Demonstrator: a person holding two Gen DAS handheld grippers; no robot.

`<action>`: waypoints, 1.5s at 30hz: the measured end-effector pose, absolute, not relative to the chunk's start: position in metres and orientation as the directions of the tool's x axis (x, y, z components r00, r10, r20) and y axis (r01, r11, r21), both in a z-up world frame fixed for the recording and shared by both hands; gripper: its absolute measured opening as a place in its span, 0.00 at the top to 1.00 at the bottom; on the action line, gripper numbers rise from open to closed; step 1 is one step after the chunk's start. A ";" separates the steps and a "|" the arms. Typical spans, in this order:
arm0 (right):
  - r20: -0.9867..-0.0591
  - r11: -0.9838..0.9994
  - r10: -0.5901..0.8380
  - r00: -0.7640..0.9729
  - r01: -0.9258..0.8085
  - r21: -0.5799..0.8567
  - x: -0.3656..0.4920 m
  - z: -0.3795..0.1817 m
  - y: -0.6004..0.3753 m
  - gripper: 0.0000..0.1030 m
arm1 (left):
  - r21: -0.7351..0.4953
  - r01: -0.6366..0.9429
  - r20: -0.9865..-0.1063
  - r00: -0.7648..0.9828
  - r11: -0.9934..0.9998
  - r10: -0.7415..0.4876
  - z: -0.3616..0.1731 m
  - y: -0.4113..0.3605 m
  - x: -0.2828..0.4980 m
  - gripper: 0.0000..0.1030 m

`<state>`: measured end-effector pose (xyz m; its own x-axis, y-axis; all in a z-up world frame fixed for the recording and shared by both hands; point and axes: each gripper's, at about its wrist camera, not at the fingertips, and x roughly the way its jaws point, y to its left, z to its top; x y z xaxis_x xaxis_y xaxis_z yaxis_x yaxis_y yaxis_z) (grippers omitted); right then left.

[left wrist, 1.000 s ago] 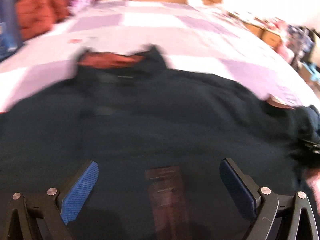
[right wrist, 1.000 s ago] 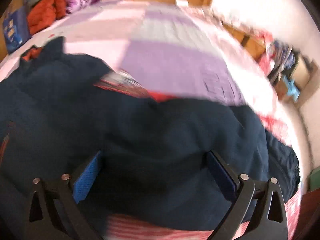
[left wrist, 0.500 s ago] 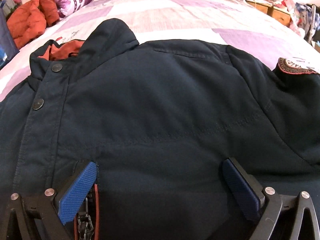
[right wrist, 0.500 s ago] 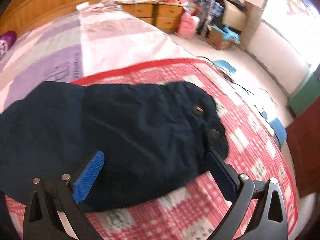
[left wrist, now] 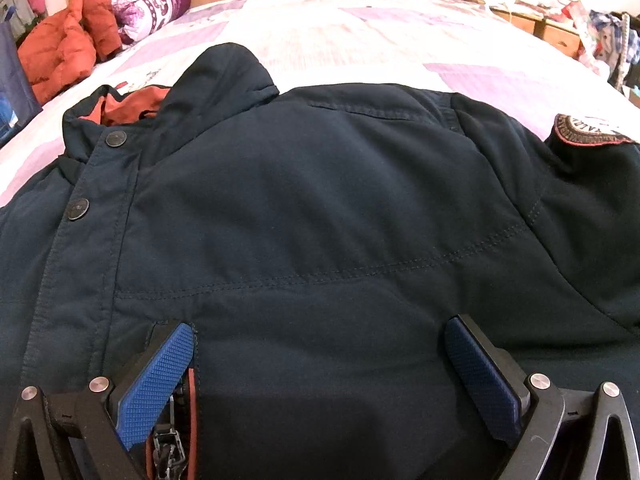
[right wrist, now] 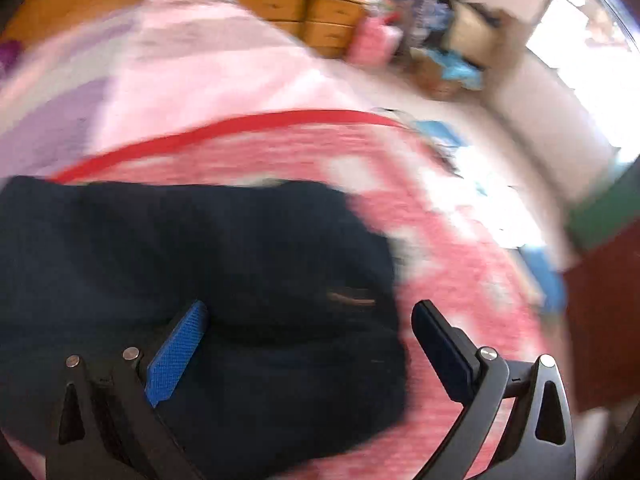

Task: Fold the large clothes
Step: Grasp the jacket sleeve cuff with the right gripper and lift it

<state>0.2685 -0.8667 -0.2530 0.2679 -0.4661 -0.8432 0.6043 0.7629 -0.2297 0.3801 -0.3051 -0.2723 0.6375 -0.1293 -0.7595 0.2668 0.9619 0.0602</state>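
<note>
Bed's (left wrist: 360, 36) got the jacket (left wrist: 320, 200) spread flat for folding; left tool (left wrist: 320, 364) and right tool (right wrist: 308, 344) both gape wide, holding nothing.

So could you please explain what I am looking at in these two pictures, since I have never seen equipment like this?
There is no robot here: a person holds a two-finger gripper in each hand, and each gripper has a wide-angle camera looking forward along its fingers. The sharp picture comes from the left gripper. Its blue fingers are spread open over a dark navy jacket lying flat on a bed with a purple and white cover. You can see the jacket's snap buttons, orange lining and a sleeve patch. The blurred picture comes from the right gripper, also open, over a dark part of the jacket on a red checked cloth. Neither gripper holds anything.
</note>
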 end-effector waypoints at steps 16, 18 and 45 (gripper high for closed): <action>-0.888 0.649 -0.011 0.460 0.679 0.344 0.205 -0.258 -0.840 0.00 | 0.075 0.264 -0.758 0.642 0.961 -0.117 -0.272 -0.307 0.379 0.00; -0.870 0.632 -0.024 0.492 0.682 0.368 0.221 -0.262 -0.836 0.00 | 0.075 0.265 -0.758 0.642 0.961 -0.117 -0.272 -0.307 0.379 0.00; -0.789 0.601 -0.462 0.405 0.797 0.057 0.226 -0.202 -0.838 0.82 | 0.126 0.190 -0.786 0.618 0.974 -0.019 -0.271 -0.324 0.414 0.00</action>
